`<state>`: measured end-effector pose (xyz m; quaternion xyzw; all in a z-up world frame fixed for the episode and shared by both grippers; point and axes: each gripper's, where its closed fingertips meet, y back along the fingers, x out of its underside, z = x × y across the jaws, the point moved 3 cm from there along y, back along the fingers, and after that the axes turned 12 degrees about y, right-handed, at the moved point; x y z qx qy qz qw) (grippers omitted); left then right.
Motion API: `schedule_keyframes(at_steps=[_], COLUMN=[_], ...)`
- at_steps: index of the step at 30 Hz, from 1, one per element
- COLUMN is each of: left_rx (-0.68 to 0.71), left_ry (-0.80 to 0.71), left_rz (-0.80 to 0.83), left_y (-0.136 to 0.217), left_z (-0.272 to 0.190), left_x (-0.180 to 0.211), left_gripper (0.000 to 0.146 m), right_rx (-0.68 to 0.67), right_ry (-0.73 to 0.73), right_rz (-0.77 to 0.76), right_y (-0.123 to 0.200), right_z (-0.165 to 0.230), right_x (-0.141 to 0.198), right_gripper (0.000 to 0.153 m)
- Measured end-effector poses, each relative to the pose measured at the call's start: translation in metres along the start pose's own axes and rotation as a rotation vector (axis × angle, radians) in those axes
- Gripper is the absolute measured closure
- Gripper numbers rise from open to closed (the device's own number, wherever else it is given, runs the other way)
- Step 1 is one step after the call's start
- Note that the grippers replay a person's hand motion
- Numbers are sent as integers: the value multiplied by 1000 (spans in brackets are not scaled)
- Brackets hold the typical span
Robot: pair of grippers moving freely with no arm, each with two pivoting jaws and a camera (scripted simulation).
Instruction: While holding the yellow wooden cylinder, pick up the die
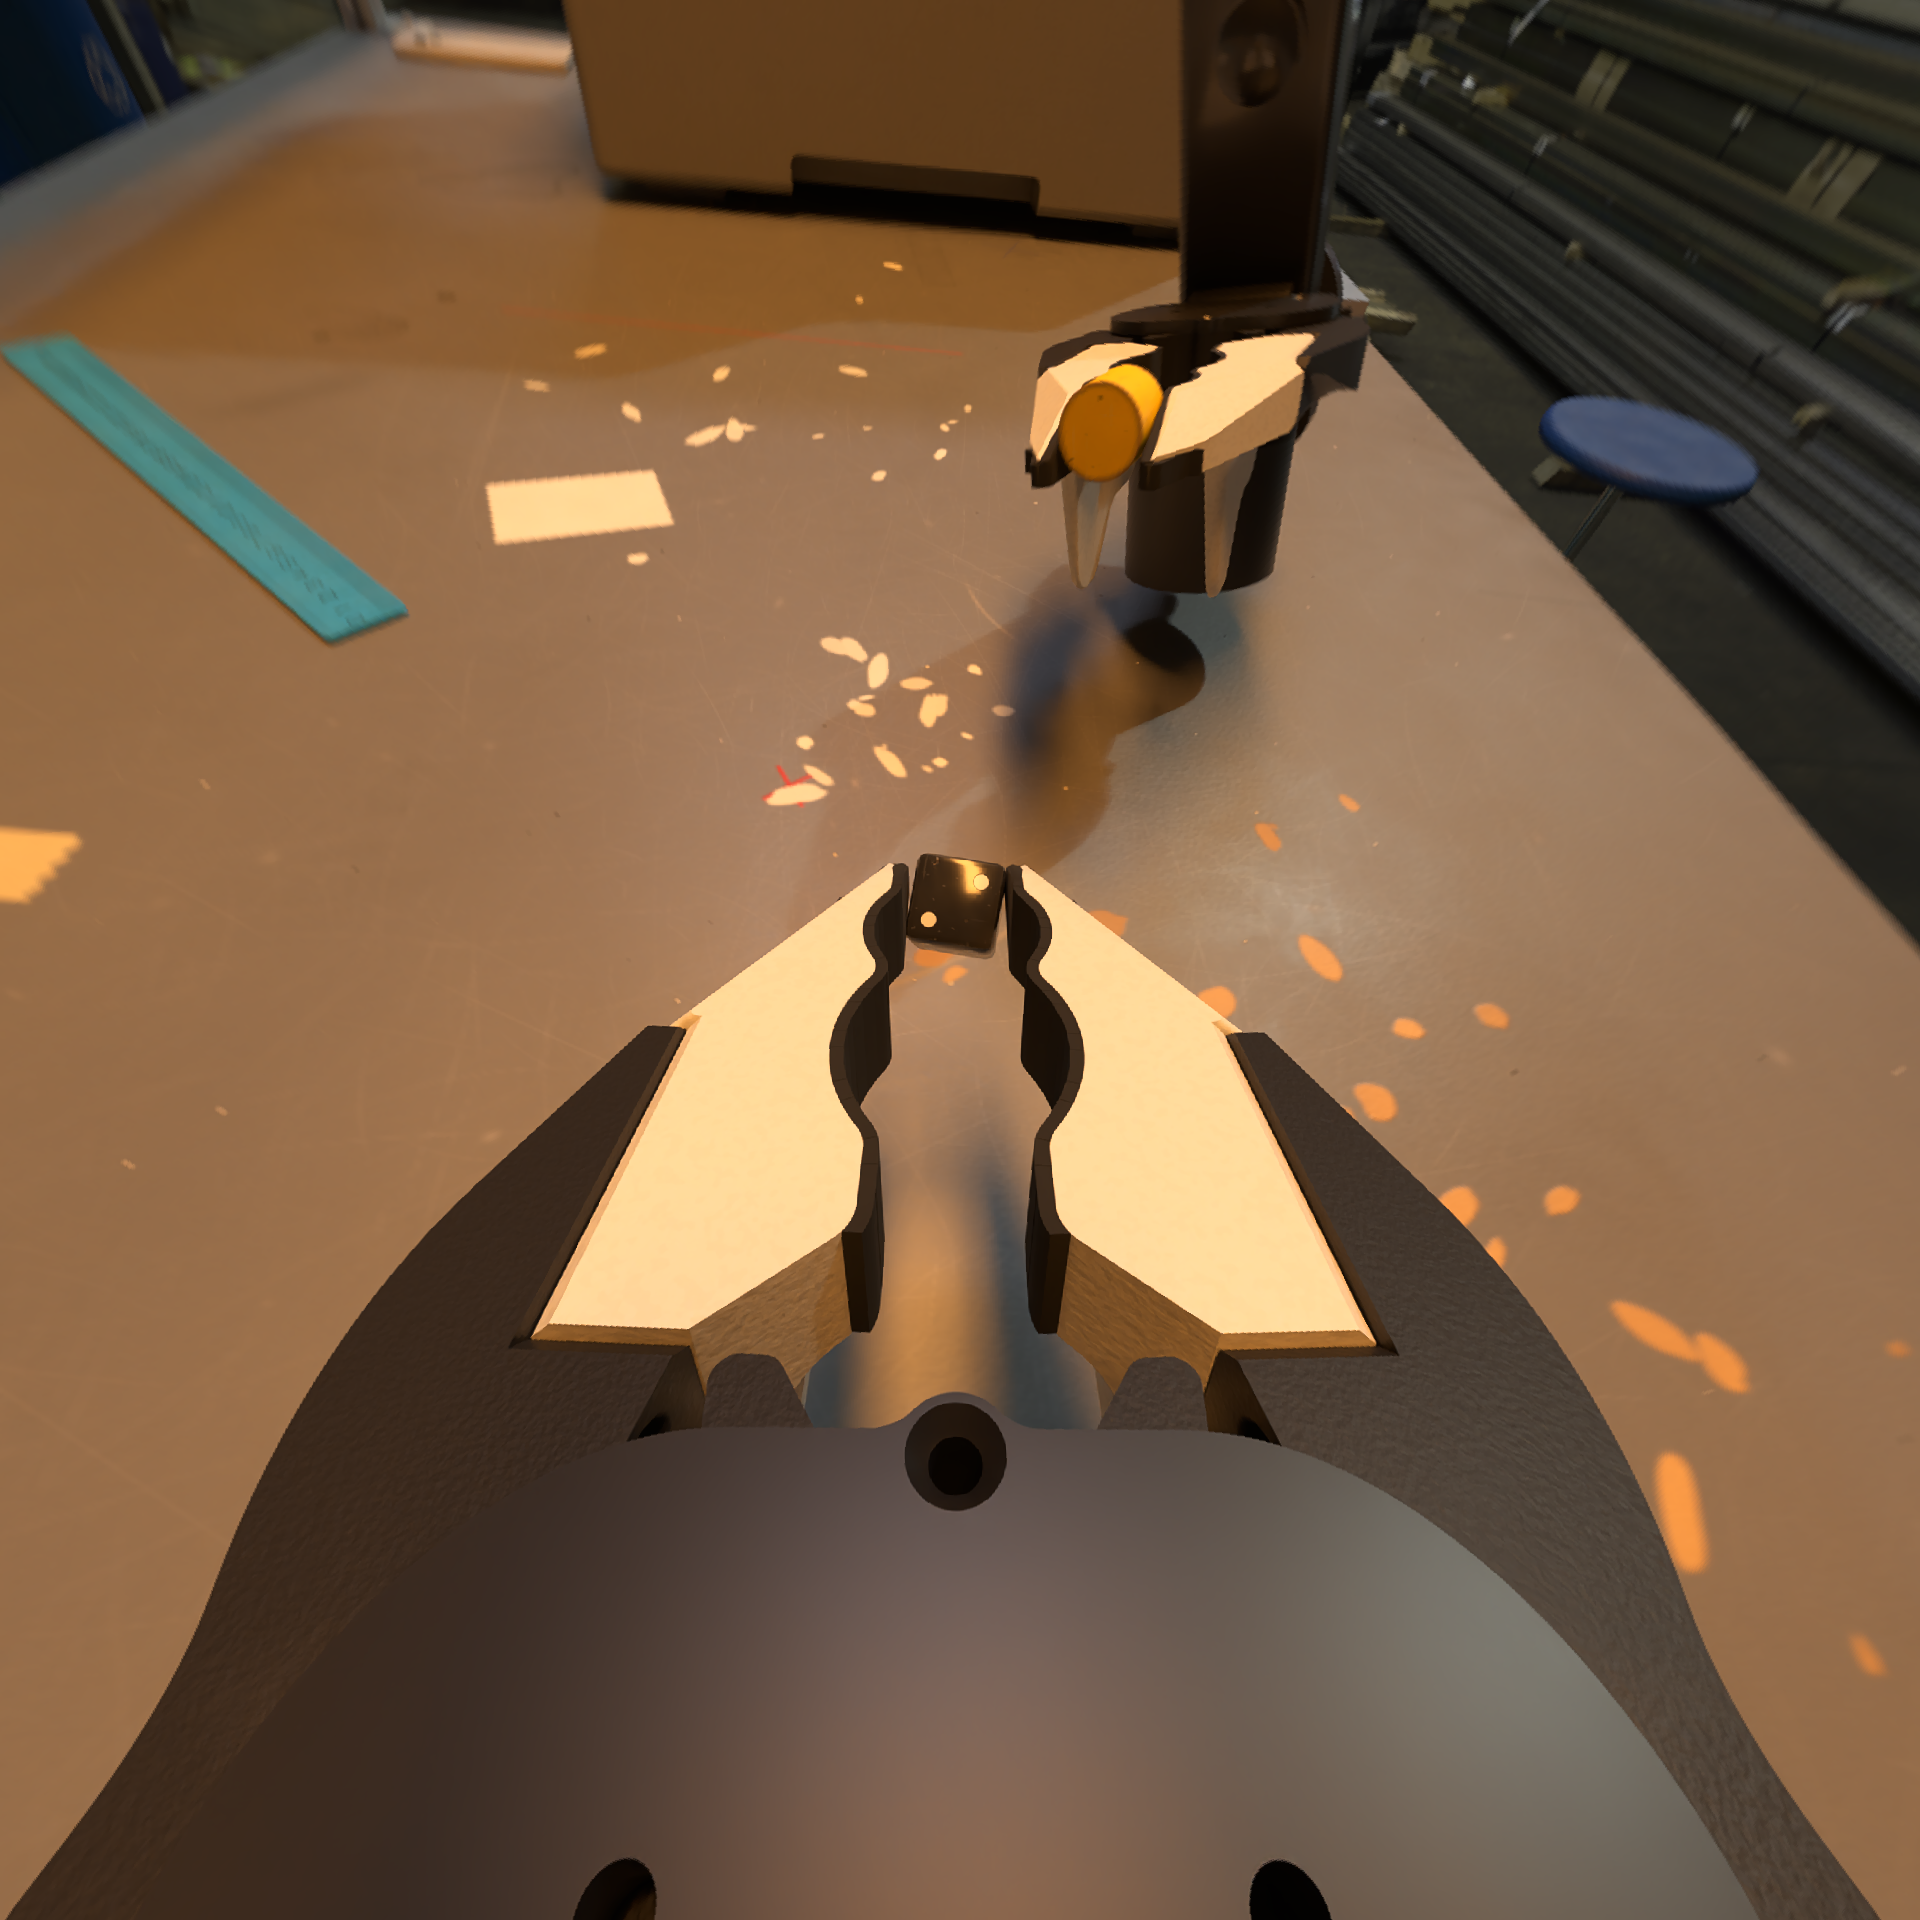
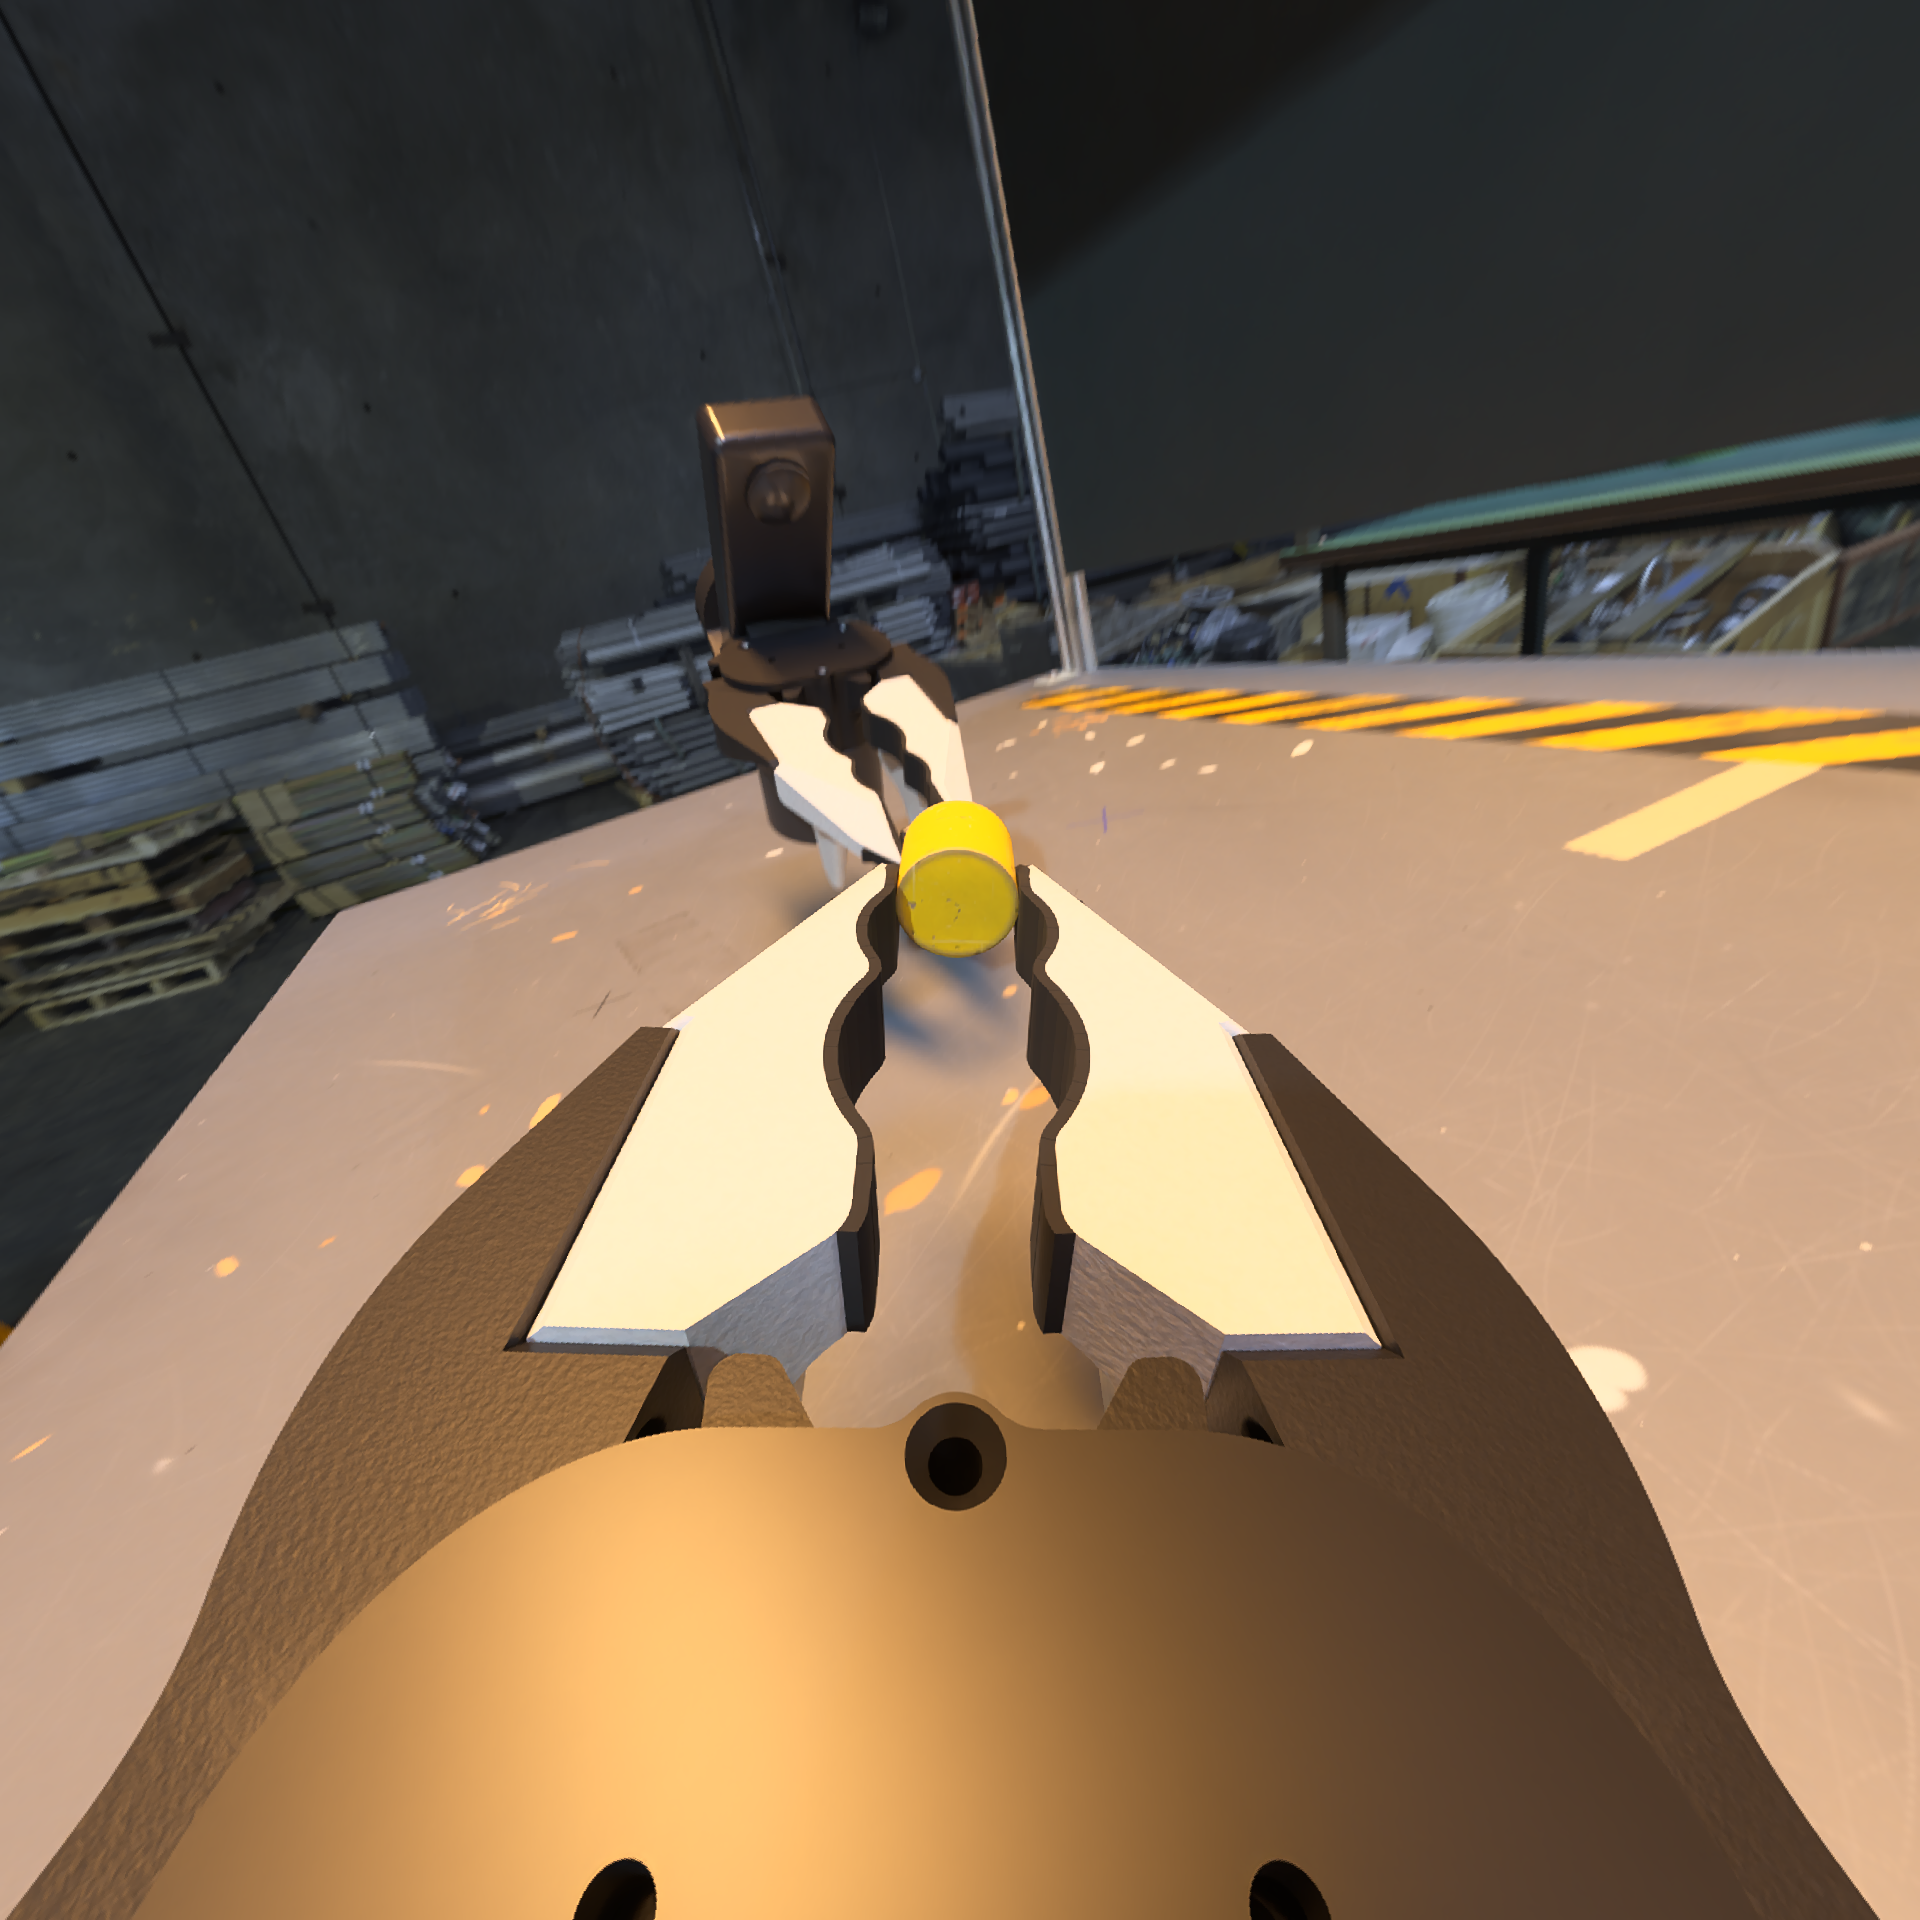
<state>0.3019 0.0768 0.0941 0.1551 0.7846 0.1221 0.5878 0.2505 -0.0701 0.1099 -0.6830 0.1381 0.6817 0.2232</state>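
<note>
Scuffed tan table (image 1: 1351,1039), light-flecked, amid stacked metal bars (image 2: 208,707).

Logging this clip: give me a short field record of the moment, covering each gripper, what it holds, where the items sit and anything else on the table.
left gripper: shut on the die, a black cube with pale dots, pinched at the fingertips
die height: cannot tell whether it is off the table
right gripper: shut on the yellow cylinder, held at the fingertips, above the table
other items: teal ruler lying flat at left, beige box at the far end
stage: both items gripped
</note>
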Motion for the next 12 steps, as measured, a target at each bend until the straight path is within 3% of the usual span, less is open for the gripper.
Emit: schedule_keyframes(at_steps=[4,8,12], left_rx=[-64,-144,-239], left_ry=[111,8,-18], left_rz=[157,310,401], left_y=[-6,-14,-17], left_z=[6,6,9], left_x=[16,35,44], left_gripper=[128,128,128], right_rx=[32,34,23], right_ry=[88,205,202], right_rz=[-51,-38,-32], right_y=[0,-1,-1], right_z=[1,9,11], right_x=[-5,-6,-5], right_gripper=[131,131,131])
